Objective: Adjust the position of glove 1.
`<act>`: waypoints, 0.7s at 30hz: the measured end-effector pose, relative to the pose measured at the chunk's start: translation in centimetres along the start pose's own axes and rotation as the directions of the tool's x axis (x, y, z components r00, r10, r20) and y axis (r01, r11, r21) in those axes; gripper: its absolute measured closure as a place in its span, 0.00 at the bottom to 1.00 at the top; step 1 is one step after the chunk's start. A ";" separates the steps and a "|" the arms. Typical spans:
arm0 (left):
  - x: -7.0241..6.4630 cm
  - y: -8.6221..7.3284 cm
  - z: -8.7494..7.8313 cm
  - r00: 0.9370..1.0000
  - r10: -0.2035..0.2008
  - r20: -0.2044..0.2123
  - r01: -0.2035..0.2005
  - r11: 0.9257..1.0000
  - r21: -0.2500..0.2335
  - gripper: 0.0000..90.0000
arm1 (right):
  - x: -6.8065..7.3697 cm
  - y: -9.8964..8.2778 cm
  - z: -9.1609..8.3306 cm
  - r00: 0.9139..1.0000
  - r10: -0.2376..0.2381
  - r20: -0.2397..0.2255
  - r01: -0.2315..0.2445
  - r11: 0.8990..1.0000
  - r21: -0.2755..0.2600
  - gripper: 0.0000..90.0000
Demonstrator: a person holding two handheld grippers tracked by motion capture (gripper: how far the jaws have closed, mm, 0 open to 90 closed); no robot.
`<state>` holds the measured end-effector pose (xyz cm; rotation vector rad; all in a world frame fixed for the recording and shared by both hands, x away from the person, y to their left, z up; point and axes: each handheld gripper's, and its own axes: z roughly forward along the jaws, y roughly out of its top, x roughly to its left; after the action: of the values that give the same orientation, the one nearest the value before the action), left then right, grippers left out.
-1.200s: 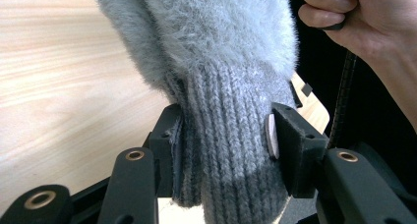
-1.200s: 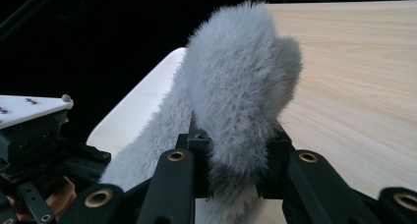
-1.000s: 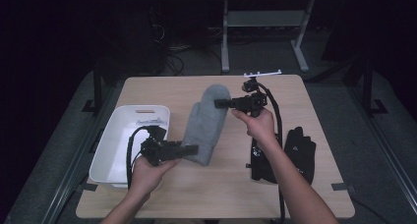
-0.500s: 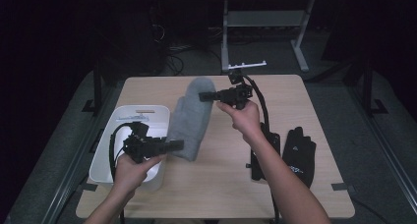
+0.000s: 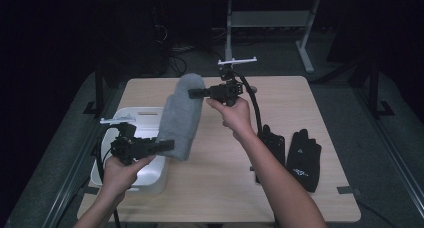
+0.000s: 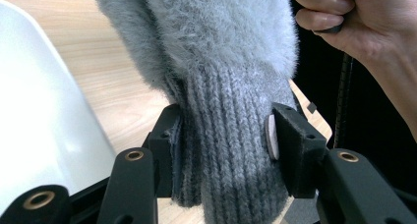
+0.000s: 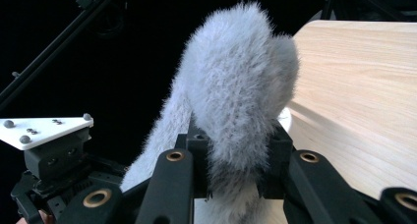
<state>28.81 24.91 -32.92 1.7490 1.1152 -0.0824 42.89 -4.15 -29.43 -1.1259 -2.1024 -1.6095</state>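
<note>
A fluffy grey mitten [image 5: 181, 115] hangs in the air above the wooden table [image 5: 280, 188], stretched between both grippers. My left gripper [image 5: 167, 145] is shut on its ribbed knit cuff [image 6: 231, 150], low and near the white bin. My right gripper [image 5: 192, 93] is shut on the furry fingertip end [image 7: 236, 106], higher and farther back. In the left gripper view the other hand [image 6: 364, 32] shows at the upper right. In the right gripper view the left gripper's body [image 7: 54, 155] appears at the lower left.
A white bin [image 5: 145, 175] stands at the table's left side, under my left hand. A pair of black gloves [image 5: 302, 158] lies on the right part of the table. Dark floor and a white desk frame [image 5: 300, 43] lie beyond the far edge.
Both grippers have carried the mitten leftward and upward; it now hangs partly over the white bin, tilted with the fingertip end raised.
</note>
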 end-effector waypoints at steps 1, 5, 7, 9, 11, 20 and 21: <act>0.1 0.0 -0.3 1.000 0.000 -0.002 0.000 1.000 -0.001 0.56 | 0.2 0.1 0.2 1.000 0.000 -0.004 0.000 1.000 0.002 0.80; 0.5 0.0 -1.2 1.000 -0.002 -0.010 0.002 1.000 -0.010 0.56 | 0.8 0.5 1.2 1.000 0.002 -0.016 -0.002 1.000 0.003 0.80; 0.6 0.0 -1.7 1.000 0.001 -0.016 -0.001 1.000 -0.010 0.56 | 1.0 0.6 1.6 1.000 0.000 -0.021 0.000 1.000 0.006 0.80; 0.8 0.0 -2.1 1.000 -0.002 -0.018 0.002 1.000 -0.015 0.56 | 1.2 0.8 1.9 1.000 0.000 -0.022 0.000 1.000 0.010 0.80; 1.0 -0.1 -2.4 1.000 -0.001 -0.019 0.001 1.000 -0.017 0.56 | 1.5 0.9 2.4 1.000 -0.004 -0.026 0.004 1.000 0.015 0.80; 2.0 -0.4 -3.9 0.999 -0.015 -0.028 0.014 0.999 -0.034 0.56 | 2.2 1.3 4.1 0.999 -0.001 -0.036 0.002 1.000 0.031 0.80; 2.1 -0.5 -4.0 1.000 -0.008 -0.030 0.007 1.000 -0.030 0.56 | 2.2 1.3 4.4 0.999 -0.002 -0.039 0.004 1.000 0.030 0.80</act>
<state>28.01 29.36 -32.42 1.7247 1.1398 -0.0439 43.44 0.84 -28.71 -1.0740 -2.0974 -1.5831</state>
